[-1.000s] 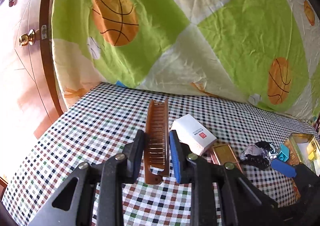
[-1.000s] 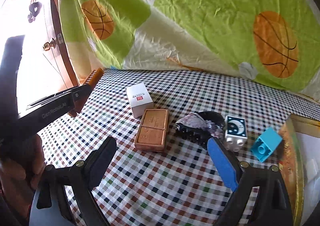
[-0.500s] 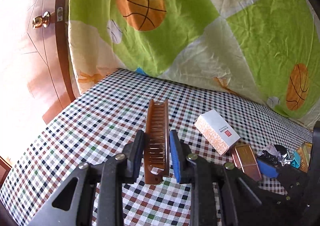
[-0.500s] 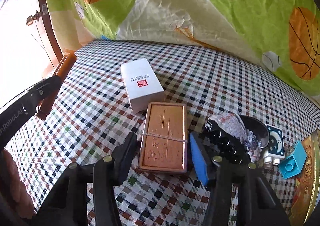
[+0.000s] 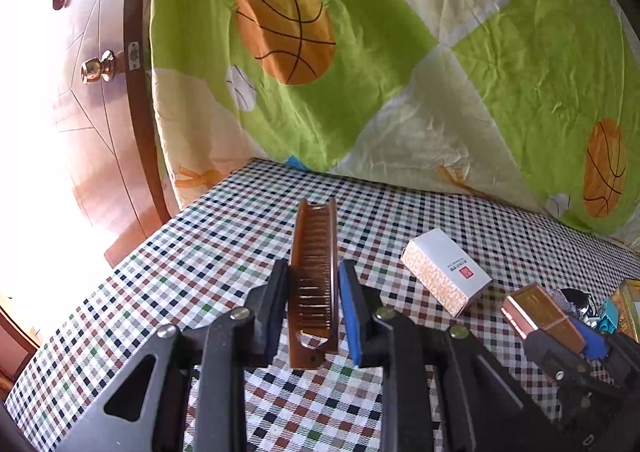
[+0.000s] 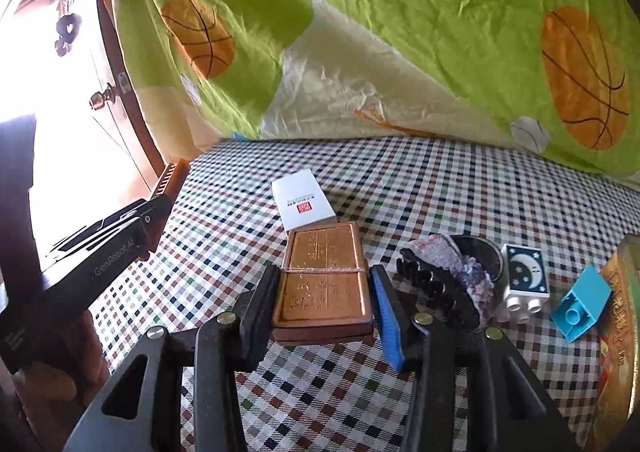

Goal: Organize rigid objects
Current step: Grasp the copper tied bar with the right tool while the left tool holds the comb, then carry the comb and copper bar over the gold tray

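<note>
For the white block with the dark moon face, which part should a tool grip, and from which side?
Judging by its pose, grip the white moon-face block across its two flat side walls, coming from above. It lies studs toward the camera, moon face up. The black hair claw crowds its left side, and the turquoise brick lies to its right.

comb (image 5: 313,276): glossy brown plastic | case (image 6: 325,280): shiny copper-toned | tablecloth (image 6: 440,192): checked cloth

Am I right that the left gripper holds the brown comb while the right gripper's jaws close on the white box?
Not quite: in the right wrist view the right gripper has just been closing on the copper-coloured case, not the white box. The left gripper does hold the brown comb.
</note>
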The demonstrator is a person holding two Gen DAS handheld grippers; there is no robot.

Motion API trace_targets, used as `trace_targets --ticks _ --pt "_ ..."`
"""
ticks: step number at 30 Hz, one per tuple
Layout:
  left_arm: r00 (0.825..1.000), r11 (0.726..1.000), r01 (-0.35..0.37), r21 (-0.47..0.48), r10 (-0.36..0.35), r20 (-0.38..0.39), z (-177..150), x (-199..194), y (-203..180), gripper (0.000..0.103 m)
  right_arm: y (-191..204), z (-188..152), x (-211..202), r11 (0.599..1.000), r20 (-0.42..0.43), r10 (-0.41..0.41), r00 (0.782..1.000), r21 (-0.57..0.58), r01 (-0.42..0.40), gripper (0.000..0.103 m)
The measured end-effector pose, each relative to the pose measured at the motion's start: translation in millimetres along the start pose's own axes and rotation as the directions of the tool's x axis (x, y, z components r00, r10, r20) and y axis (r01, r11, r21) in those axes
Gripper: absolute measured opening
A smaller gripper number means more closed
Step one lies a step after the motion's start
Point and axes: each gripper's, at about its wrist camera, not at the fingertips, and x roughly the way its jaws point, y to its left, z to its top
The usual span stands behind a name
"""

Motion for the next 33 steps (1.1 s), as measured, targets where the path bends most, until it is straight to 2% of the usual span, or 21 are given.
trace_targets --ticks 5,11,23,29,33 --pt "0.999 0.999 -0.032 0.007 0.032 0.041 0 -9 -3 0.024 -3 3 -31 1.0 0.119 -0.025 0.993 0.02 0.023 0.048" --pt "0.994 0.997 -0.074 0.033 0.071 0.088 -2 -22 -12 0.024 -9 3 -55 0.995 0.206 -0.102 0.973 0.022 0.1 0.048" --pt "0.995 0.997 -0.039 0.069 0.032 0.098 -16 -43 -48 0.024 -13 -16 -98 0.984 0.297 -0.166 0.941 -0.019 0.179 0.048" --pt "0.996 0.999 0.024 0.037 -0.027 0.086 -24 -58 -62 0.024 -19 -25 -115 0.976 0.331 -0.193 0.924 -0.035 0.216 0.048" --pt "0.994 0.997 0.036 0.07 -0.043 0.101 -32 -71 -81 0.024 -24 -29 -129 0.969 0.365 -0.217 0.906 -0.035 0.246 0.048"
